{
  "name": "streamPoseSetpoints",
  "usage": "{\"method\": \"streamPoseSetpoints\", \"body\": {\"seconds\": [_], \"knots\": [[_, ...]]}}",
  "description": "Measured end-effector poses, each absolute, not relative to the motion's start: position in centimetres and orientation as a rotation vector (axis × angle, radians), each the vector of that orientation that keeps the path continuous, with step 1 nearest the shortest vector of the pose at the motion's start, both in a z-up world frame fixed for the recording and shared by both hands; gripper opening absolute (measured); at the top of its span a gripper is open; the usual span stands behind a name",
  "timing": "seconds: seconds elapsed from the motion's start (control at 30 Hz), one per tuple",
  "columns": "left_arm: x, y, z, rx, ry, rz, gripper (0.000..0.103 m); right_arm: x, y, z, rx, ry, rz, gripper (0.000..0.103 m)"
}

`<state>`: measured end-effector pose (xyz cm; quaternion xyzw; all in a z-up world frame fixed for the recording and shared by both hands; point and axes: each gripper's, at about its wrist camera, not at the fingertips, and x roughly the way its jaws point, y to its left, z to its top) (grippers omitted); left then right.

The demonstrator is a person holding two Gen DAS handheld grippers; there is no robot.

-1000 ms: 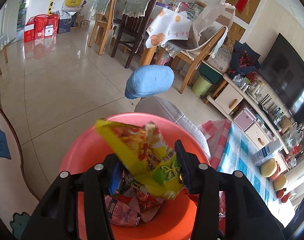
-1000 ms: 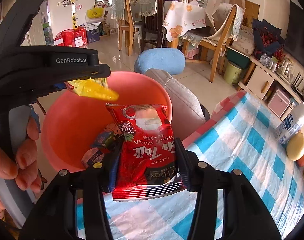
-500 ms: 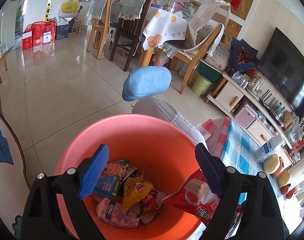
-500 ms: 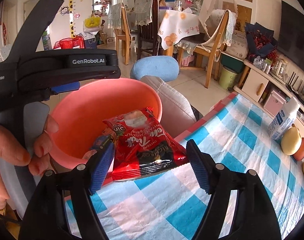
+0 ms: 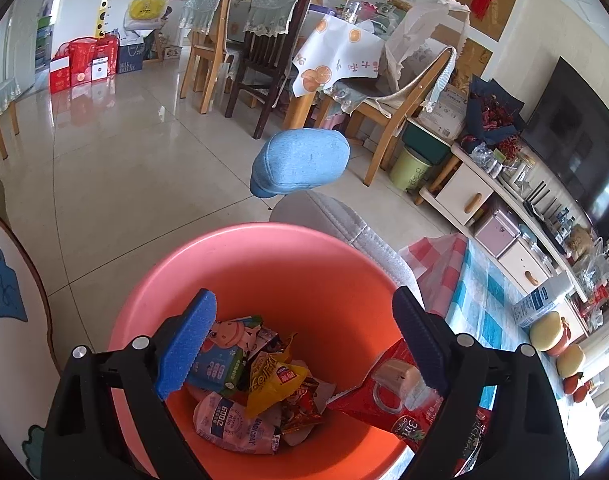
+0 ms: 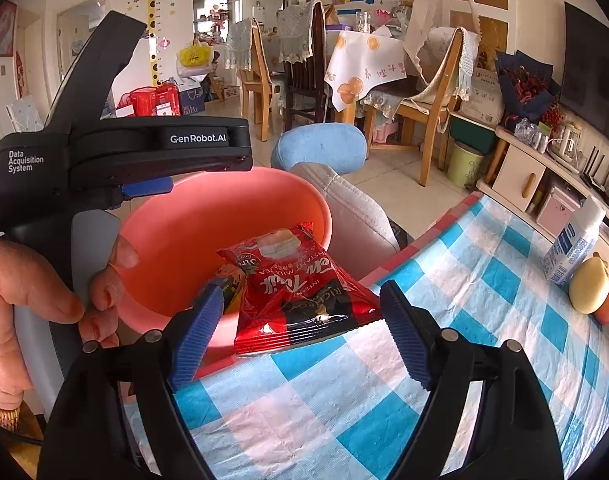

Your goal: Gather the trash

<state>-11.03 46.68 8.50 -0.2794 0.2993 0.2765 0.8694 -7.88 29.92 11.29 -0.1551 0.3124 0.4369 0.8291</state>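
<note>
A home living and dining room with a glossy pale tiled floor (image 5: 116, 168); wooden dining chairs (image 5: 208, 60) and a table under a white cloth printed with oranges (image 5: 340, 64) stand far beyond the fingers. The left gripper (image 5: 304, 344) hangs over a pink plastic tub (image 5: 288, 264), its blue pads spread wide and gripping nothing; between and below them lie snack wrappers, a yellow packet (image 5: 272, 386) among them. The right gripper (image 6: 300, 332) has just been opening its jaws and holds nothing; between its fingers a red milk-tea packet (image 6: 296, 292) rests across the tub's near rim, touching neither pad. Under that gripper is a blue and white checked tablecloth (image 6: 484, 300). A blue cushioned chair back (image 6: 320, 148) rises just beyond the tub.
</note>
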Motion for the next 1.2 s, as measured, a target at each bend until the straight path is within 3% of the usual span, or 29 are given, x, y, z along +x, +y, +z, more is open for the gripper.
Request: {"method": "streamPoseSetpoints", "body": {"seconds": [0.7,1.2], "knots": [[-10.8,46.6,8.1,-0.598,0.638,0.575,0.090,-7.2,25.2,9.7,-0.211,0.718,0.859,0.086],[-8.8,40.1,10.0,-0.334,0.653,0.552,0.095,-7.1,16.3,9.8,-0.143,0.763,0.649,0.094]]}}
